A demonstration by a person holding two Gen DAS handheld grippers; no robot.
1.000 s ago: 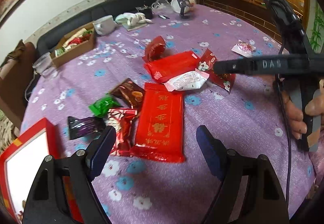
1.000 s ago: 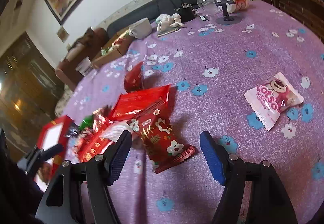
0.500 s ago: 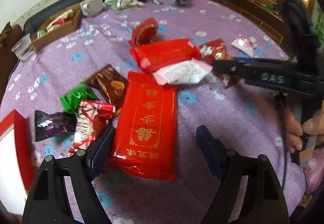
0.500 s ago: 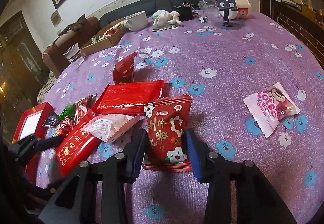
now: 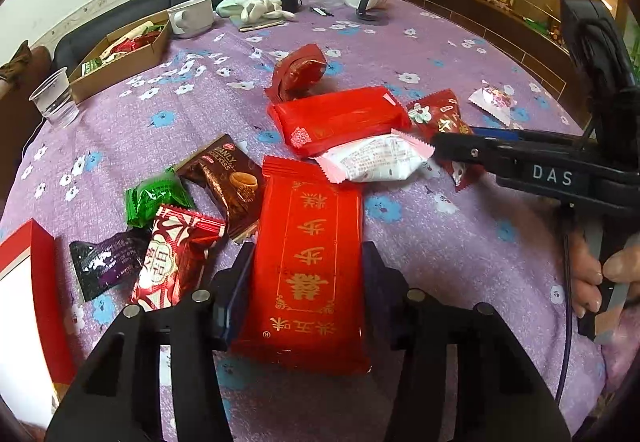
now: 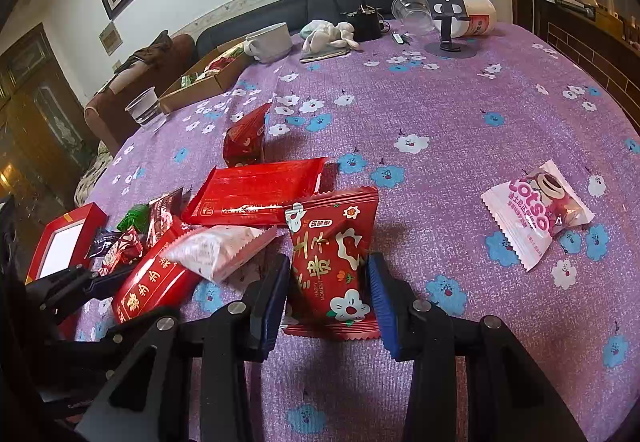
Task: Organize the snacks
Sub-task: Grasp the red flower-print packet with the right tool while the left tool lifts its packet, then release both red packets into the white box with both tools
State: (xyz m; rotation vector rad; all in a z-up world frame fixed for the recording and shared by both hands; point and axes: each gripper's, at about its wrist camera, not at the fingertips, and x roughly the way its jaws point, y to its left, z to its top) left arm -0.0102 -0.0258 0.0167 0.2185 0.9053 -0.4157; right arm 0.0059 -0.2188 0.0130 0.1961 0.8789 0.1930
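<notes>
Both grippers have closed in since a second ago: left gripper point(image 5: 306, 290) has come down over the long red pack point(image 5: 310, 266), its jaws are closing with the pack between them and the pads at its two long edges; right gripper point(image 6: 328, 294) has clamped the red flower-print pouch point(image 6: 334, 254) by its sides.

Purple floral tablecloth point(image 6: 460, 102) covers the table. Cardboard box point(image 5: 120, 60) with snacks sits at the far left edge, red box point(image 5: 28, 294) at the near left. Second flat red pack point(image 5: 340, 118) lies past the long one, white-pink packet point(image 5: 376, 162) overlapping both. Left cluster: brown sachet point(image 5: 228, 182), green candy point(image 5: 154, 196), red-white candy point(image 5: 172, 262), dark purple candy point(image 5: 106, 262). Pink Lotso packet point(image 6: 538, 212) lies alone, well right of the pouch. Small red pouch point(image 6: 246, 138) stands upright beyond the packs.
</notes>
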